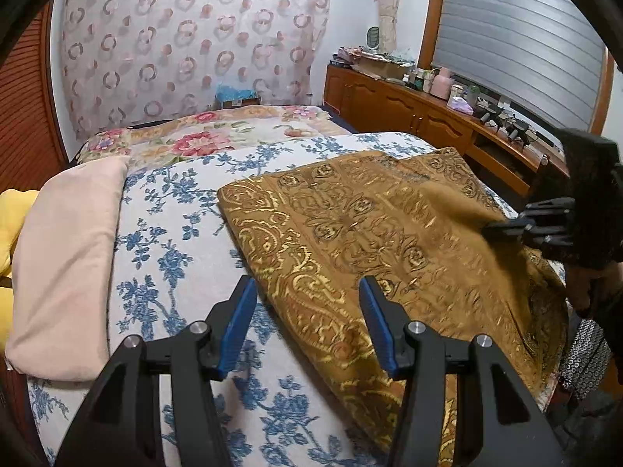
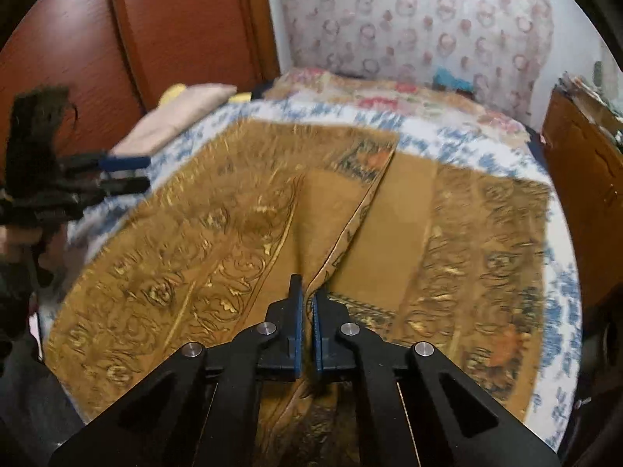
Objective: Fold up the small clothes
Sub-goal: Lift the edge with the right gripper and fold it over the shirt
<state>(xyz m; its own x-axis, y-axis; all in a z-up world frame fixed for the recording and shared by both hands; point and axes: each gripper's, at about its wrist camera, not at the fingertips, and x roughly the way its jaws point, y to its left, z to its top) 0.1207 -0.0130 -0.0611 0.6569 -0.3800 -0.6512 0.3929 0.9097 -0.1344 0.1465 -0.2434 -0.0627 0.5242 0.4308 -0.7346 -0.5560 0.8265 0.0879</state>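
A gold-brown cloth (image 1: 350,225) with a scroll pattern lies spread on the bed. In the right wrist view the cloth (image 2: 194,253) has one flap turned over, showing its plain underside. My right gripper (image 2: 308,286) is shut on that flap's raised edge, which runs between the blue pads. In the left wrist view my right gripper (image 1: 490,229) reaches in from the right over the cloth. My left gripper (image 1: 307,284) stands open above the cloth's near left edge with nothing between its fingers. It appears at the left in the right wrist view as well (image 2: 148,173).
A blue-flowered bedspread (image 1: 175,233) covers the bed. A pink pillow (image 1: 66,264) and a yellow item (image 1: 11,214) lie at its left side. A rose-patterned quilt (image 1: 202,136) lies beyond. A wooden cabinet (image 1: 409,109) with bottles runs along the right.
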